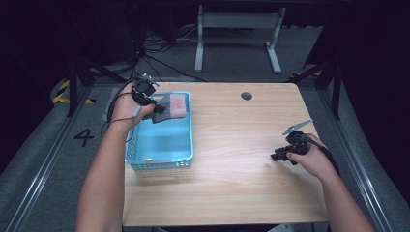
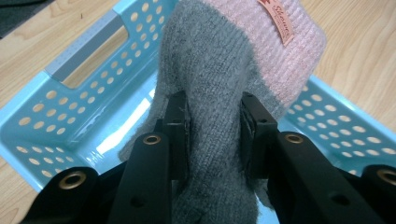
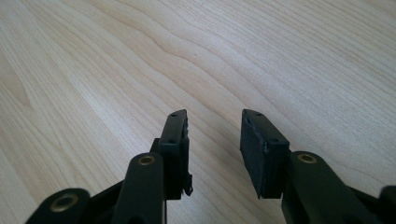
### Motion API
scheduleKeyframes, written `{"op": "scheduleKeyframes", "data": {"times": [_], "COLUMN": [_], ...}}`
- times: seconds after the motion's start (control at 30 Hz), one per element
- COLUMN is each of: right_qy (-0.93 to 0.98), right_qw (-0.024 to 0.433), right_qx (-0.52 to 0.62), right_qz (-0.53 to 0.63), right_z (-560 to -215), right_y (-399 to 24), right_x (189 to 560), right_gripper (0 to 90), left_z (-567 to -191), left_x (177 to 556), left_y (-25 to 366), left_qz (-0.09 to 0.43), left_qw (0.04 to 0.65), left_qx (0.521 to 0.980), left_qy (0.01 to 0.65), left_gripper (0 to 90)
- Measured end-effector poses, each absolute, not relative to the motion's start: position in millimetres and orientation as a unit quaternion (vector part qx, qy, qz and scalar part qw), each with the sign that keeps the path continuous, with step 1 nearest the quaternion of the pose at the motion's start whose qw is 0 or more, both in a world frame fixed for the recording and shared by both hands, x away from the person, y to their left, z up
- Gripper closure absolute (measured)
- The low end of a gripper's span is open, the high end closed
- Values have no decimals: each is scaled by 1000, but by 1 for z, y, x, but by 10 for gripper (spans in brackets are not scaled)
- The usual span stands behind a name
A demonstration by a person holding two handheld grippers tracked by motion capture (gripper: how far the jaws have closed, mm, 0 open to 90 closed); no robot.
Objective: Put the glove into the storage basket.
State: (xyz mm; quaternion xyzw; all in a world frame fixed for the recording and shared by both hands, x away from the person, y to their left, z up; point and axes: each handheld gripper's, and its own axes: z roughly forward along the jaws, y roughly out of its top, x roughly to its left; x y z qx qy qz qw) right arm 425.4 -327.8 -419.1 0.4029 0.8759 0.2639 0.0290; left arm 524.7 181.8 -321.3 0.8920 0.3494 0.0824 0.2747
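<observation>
I have the left gripper (image 1: 155, 109) at the upper left of the high view, over the far end of the blue basket (image 1: 189, 145), and its jaws are pressed onto a knitted item, grey with a pink ribbed cuff (image 1: 174, 106) — it looks like a glove or a sock, I can't tell which. In the left gripper view the 2 black pads (image 2: 180, 135) squeeze the grey part (image 2: 212, 116) from both sides, the pink cuff with its small label runs off toward the top of the frame, and the basket's perforated walls (image 2: 51, 116) show behind it on both sides.

So I judge the pick as done and the placing as underway: the item hangs above the basket's far end, not yet lying on its floor. What is left is lowering it in and letting go.

My right gripper (image 1: 279, 155) sits at the lower right of the high view on the bare wooden table (image 1: 241, 183). In the right gripper view its jaws stand spread with nothing between them, only wood grain (image 3: 116, 60) beyond.

The basket's visible floor holds nothing, so I take this for the 1st item going in.
</observation>
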Motion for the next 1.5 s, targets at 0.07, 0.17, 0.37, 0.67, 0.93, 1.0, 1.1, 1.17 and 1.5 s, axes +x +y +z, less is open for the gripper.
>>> {"op": "scheduleKeyframes", "data": {"times": [0.07, 0.17, 0.37, 0.67, 0.93, 1.0, 1.1, 1.17, 1.5], "right_qy": [876, 877, 879, 880, 880, 879, 879, 878, 876], "right_qw": [29, 31, 30, 29, 33, 33, 33, 34, 37], "right_qx": [402, 399, 396, 395, 395, 395, 398, 398, 403], "right_qz": [264, 265, 264, 262, 263, 263, 263, 262, 261], "right_z": [-419, -418, -418, -419, -418, -418, -418, -419, -419], "right_y": [-327, -327, -325, -325, -326, -327, -327, -327, -332], "right_x": [425, 424, 425, 424, 422, 421, 420, 420, 416], "right_gripper": [628, 626, 625, 622, 620, 620, 617, 616, 614], "left_z": [-324, -332, -346, -364, -376, -379, -382, -386, -397], "left_x": [525, 525, 530, 538, 544, 545, 546, 548, 555], "left_y": [181, 183, 182, 184, 180, 178, 177, 177, 179], "left_qz": [84, 76, 73, 60, 46, 42, 36, 29, 14], "left_qw": [281, 293, 273, 264, 250, 248, 243, 236, 229], "left_qx": [892, 888, 895, 896, 900, 901, 902, 902, 900], "left_qy": [344, 345, 346, 353, 355, 353, 356, 360, 371], "left_gripper": [683, 682, 681, 680, 678, 678, 676, 674, 668]}}
